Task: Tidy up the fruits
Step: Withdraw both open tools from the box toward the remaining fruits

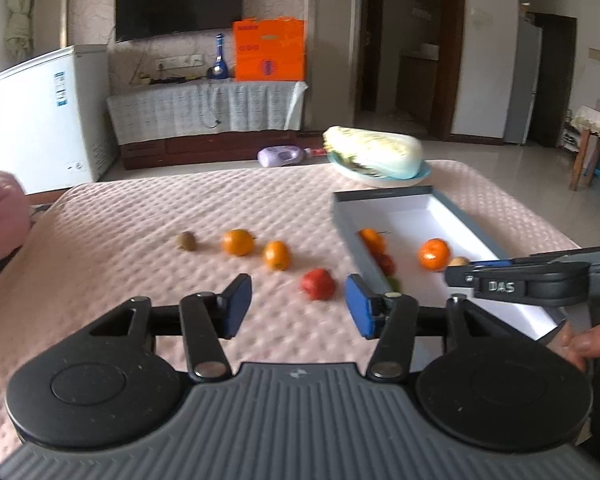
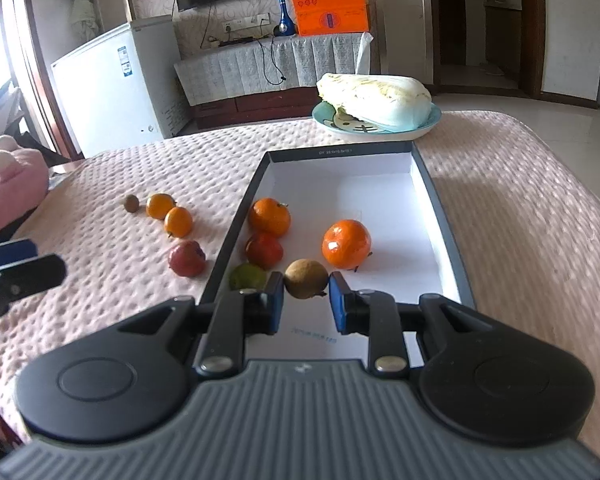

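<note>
A grey box with a white inside (image 2: 384, 184) lies on the pink quilted table. It holds two oranges (image 2: 346, 244) (image 2: 269, 217), a red fruit (image 2: 264, 251), a green fruit (image 2: 247, 277) and a brown kiwi (image 2: 306, 279). My right gripper (image 2: 306, 300) stands around the kiwi, its pads close on both sides. On the cloth left of the box lie a red fruit (image 1: 318, 284), two oranges (image 1: 277, 255) (image 1: 238, 242) and a small kiwi (image 1: 187, 240). My left gripper (image 1: 298, 306) is open and empty, just short of the red fruit.
A plate with a Chinese cabbage (image 2: 374, 100) stands behind the box. A pink plush (image 2: 8, 180) lies at the table's left edge. The right gripper's body (image 1: 532, 280) shows at the right of the left wrist view, over the box (image 1: 404, 216).
</note>
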### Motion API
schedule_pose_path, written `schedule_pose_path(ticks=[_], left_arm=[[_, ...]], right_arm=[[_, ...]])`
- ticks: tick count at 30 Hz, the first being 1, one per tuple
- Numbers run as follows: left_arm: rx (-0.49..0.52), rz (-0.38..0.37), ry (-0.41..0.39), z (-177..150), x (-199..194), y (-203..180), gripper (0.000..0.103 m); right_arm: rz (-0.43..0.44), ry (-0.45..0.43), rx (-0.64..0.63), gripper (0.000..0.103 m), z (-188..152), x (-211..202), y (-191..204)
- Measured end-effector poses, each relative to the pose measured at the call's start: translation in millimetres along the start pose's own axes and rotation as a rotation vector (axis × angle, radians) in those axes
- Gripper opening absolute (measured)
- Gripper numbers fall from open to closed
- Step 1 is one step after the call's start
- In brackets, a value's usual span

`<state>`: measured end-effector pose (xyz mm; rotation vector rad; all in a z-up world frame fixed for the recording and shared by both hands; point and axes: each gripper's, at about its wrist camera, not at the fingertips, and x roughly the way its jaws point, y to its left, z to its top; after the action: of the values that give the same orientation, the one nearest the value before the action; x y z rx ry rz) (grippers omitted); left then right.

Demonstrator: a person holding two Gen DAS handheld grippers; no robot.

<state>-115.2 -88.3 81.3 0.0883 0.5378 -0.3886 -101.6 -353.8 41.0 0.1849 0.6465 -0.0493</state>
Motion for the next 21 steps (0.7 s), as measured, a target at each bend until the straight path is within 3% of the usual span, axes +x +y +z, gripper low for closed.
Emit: schedule_pose_path(ticks=[8, 10, 21], left_arm=[[-0.017, 0.063, 0.023, -5, -4, 31, 0.059], [-0.019, 0.075, 0.027, -6, -3, 37, 0.059], [-0.095, 0.157, 0.031, 0, 2, 70, 0.06]], right_arm=[[-0.031, -0.001, 0.015, 0.032, 1, 5, 8], [-0.033, -0.024, 0.011, 0.038, 1, 3, 10], [-0.031, -0.145, 0.015, 0.038, 4, -22, 10]])
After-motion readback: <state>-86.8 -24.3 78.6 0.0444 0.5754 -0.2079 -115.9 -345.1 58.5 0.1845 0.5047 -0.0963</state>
